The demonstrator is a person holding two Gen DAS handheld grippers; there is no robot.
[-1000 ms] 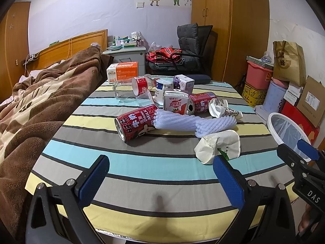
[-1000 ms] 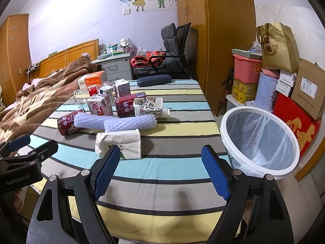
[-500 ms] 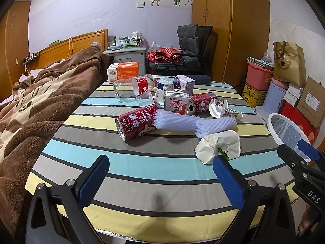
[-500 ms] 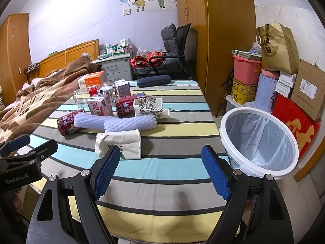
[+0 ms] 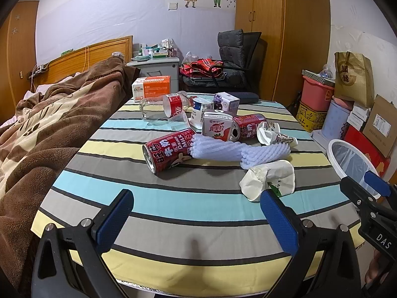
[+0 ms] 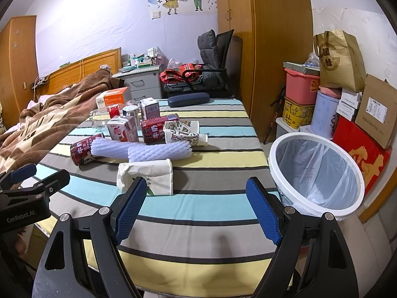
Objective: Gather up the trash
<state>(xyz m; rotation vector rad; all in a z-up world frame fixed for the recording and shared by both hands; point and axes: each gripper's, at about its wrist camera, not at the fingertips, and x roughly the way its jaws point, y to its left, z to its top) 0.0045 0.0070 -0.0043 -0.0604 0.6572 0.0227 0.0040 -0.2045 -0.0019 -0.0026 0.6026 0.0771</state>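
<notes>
While both tongs hover above the near table edge [image 5: 198,253], left gripper [image 5: 196,213] spread wide and empty, right gripper [image 6: 194,206] likewise agape, crumpled carton [image 6: 146,176] just ahead of its left finger, cans [image 5: 168,152] and foam sleeves [image 5: 223,149] beyond, bin [image 6: 315,173] off to its right.

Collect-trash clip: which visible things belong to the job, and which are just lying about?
Job:
white bin with clear liner
crumpled white paper pack
red milk can lying on its side
lilac foam netting
open left gripper
open right gripper

Lying about:
dark blue glasses case
brown blanket
gold paper bag
</notes>
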